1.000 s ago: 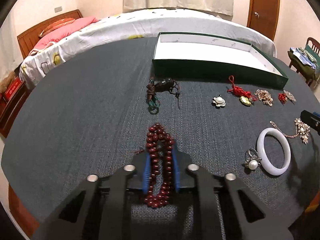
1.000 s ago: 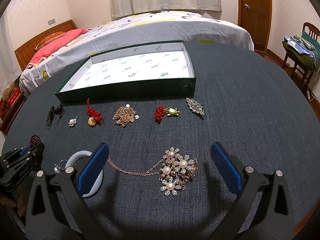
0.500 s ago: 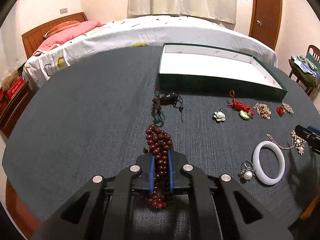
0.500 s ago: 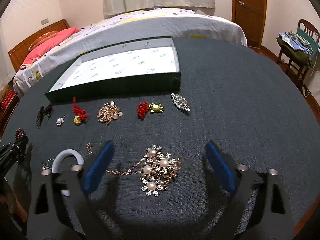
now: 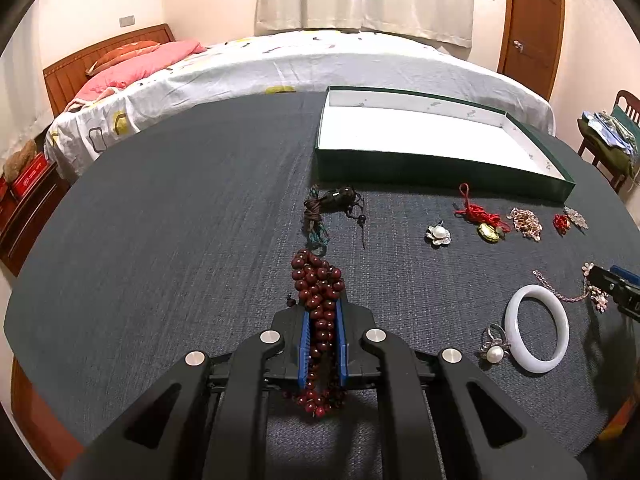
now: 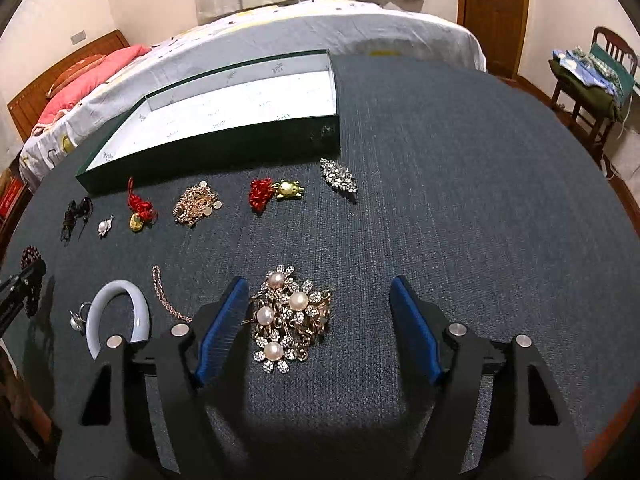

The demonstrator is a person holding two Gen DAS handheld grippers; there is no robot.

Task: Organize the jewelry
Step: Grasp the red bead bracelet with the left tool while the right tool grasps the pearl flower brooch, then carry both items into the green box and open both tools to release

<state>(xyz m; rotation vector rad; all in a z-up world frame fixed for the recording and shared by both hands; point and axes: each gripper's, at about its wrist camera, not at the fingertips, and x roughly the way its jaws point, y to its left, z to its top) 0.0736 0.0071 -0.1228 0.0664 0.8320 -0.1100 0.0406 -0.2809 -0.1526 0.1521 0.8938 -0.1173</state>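
L gripper (image 5: 322, 322) clamps bead bracelet (image 5: 318, 286) | R gripper (image 6: 318, 304) wide over pearl brooch (image 6: 289, 318)

Black tongs (image 5: 322, 316), blue pads (image 6: 222, 328), silver screws (image 5: 272, 336)

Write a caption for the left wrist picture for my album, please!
Left gripper shut on a dark red bead bracelet, with the empty green box waiting across the table.
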